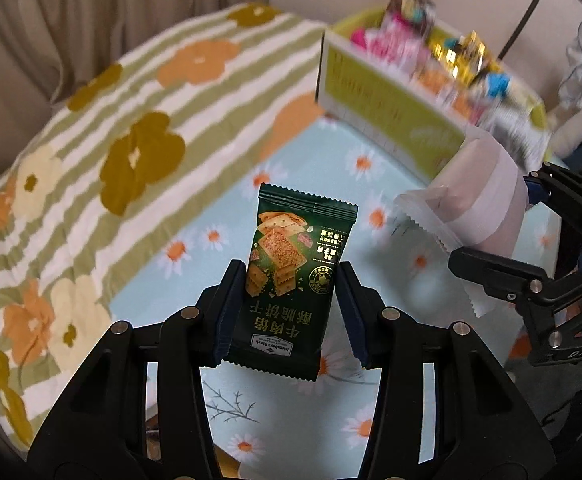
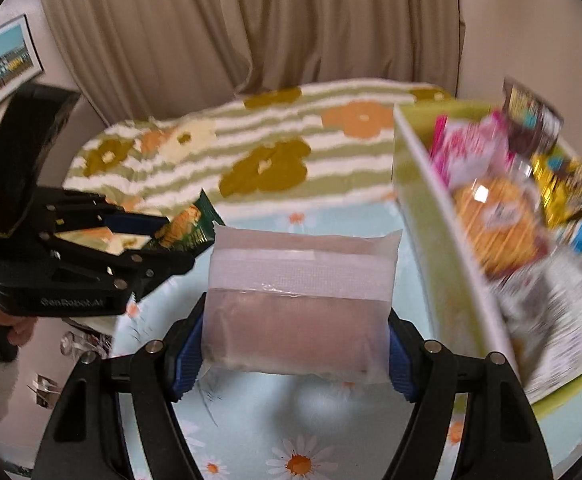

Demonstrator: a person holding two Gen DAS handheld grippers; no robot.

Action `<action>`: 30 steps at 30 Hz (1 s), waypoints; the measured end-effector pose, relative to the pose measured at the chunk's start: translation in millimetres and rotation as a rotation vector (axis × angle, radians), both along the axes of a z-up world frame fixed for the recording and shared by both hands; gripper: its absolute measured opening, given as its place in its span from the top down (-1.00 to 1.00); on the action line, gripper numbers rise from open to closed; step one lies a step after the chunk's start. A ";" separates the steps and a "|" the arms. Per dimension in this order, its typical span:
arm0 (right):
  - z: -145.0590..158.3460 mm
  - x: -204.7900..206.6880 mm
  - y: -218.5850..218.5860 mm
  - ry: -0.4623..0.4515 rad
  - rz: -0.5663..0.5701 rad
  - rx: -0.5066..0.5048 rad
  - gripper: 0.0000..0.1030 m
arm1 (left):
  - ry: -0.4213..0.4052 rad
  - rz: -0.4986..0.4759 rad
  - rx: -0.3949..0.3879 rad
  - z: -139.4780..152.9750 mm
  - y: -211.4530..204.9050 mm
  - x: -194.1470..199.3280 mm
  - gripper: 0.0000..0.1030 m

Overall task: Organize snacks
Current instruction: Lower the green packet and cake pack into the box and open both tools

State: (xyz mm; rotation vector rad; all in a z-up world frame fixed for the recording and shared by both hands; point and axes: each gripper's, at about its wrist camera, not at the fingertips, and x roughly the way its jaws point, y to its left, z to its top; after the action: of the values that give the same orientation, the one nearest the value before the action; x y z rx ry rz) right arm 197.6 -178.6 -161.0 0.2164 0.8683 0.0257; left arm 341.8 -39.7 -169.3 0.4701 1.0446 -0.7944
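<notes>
Your left gripper (image 1: 289,304) clamps the green cracker packet (image 1: 291,280) at frame centre; your right gripper (image 2: 295,344) holds the frosted pouch (image 2: 301,304). The pouch may slip or snag the box (image 2: 431,216) wall at right

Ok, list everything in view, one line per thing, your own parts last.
cracker packet: one, dark green, held in the left tongs.
frosted pouch: one, translucent pinkish, held in the right tongs.
snack box: one, lime green and white, on the right, full of mixed snack packs.
daisy cloth: one, pale blue, under the box.
flower blanket: one, green-white striped, behind the cloth.
curtain: beige, at the back.
framed picture: one, on the left wall.
left tongs: black, blue pads, shut on the packet.
right tongs: black, blue pads, shut on the pouch.
</notes>
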 end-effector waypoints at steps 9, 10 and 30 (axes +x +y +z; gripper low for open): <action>72.4 -20.7 -73.3 -0.096 -0.023 0.016 -0.38 | -0.066 0.017 -0.090 71.9 -61.2 -17.5 0.17; 76.8 -23.3 -87.3 -0.101 -0.023 0.014 -0.38 | -0.066 0.019 -0.099 75.1 -70.7 -19.0 0.17; 59.4 -33.5 -277.7 -0.014 0.079 0.048 -0.38 | 0.091 0.231 -0.122 27.2 -265.9 -73.0 0.17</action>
State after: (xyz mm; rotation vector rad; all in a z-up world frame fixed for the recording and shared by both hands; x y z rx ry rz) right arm 164.1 -456.3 -101.6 0.2269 0.8630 0.1212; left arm 268.8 -305.6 -142.1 0.2058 1.1050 -0.6734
